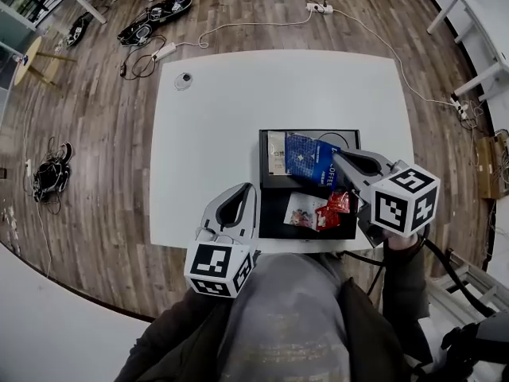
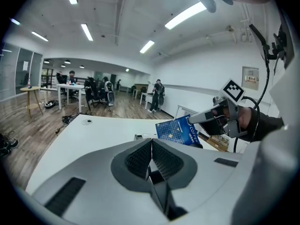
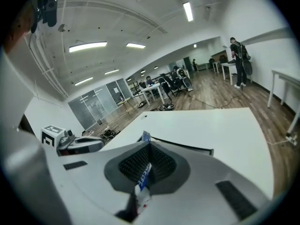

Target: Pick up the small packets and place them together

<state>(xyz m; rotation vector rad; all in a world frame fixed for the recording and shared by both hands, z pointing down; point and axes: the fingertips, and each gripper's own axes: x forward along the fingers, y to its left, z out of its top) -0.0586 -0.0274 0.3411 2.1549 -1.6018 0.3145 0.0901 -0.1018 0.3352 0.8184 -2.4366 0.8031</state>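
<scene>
My left hand-held gripper (image 1: 245, 191) hangs over the near edge of the smooth white tabletop (image 1: 231, 110). Its ribbed dark pads (image 2: 164, 161) are pressed together with nothing between them. Just right of it lies a shallow black rectangular tray (image 1: 270, 213) with a matte finish. A flat pale packet (image 1: 276, 153) rests in the tray's far left corner. Toward the near right part lies a white packet (image 1: 301, 212) with coloured print, and crinkly red packets (image 1: 336, 205) touch its right side. A flat, glossy blue packet (image 1: 306, 157) with a fine grid pattern is above the far half of the tray, tilted. Its right edge is pinched in my right hand-held gripper (image 1: 337, 159). In the right gripper view the thin blue-and-white edge of that packet (image 3: 145, 172) runs between the closed ribbed pads, with a corner poking out past the tips.
</scene>
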